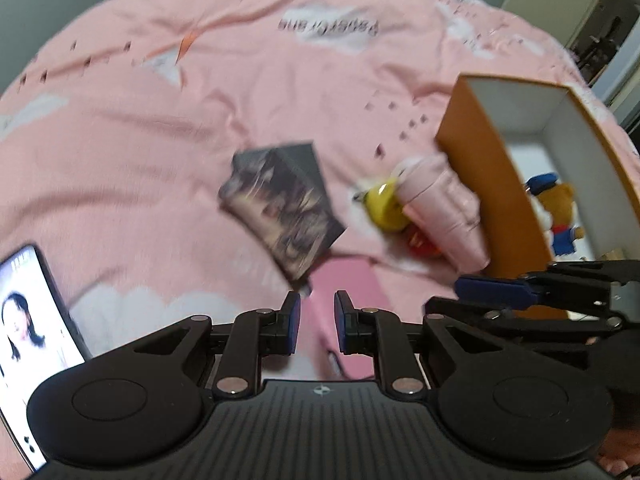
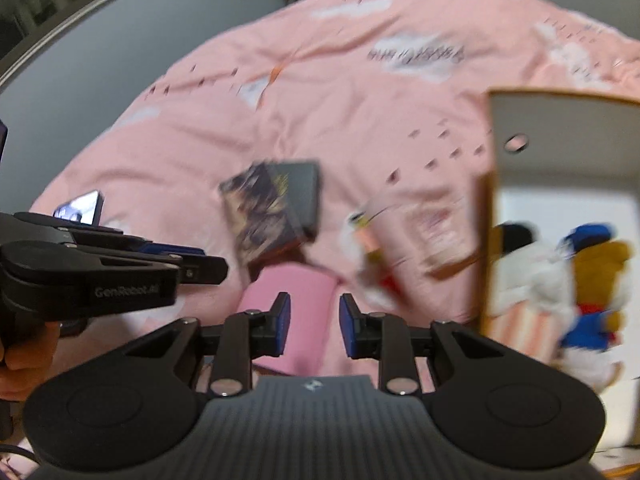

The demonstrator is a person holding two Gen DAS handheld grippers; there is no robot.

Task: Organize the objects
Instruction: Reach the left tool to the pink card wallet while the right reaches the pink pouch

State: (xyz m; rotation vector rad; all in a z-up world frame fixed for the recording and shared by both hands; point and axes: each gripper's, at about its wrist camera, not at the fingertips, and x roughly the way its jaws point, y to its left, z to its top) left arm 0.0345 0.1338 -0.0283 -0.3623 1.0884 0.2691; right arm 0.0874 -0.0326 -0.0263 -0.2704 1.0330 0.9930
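both claws (image 1: 317, 322) (image 2: 311, 326) hang parted, empty, over pink bedding (image 1: 160, 128).

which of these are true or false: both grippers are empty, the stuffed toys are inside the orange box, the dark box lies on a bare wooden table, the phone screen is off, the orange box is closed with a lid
1. Both grippers are empty. True: nothing sits between the left gripper pads or the right gripper pads.
2. The stuffed toys are inside the orange box. True.
3. The dark box lies on a bare wooden table. False: it lies on a pink bedspread.
4. The phone screen is off. False: it is lit and shows a picture.
5. The orange box is closed with a lid. False: it is open, its white inside showing.
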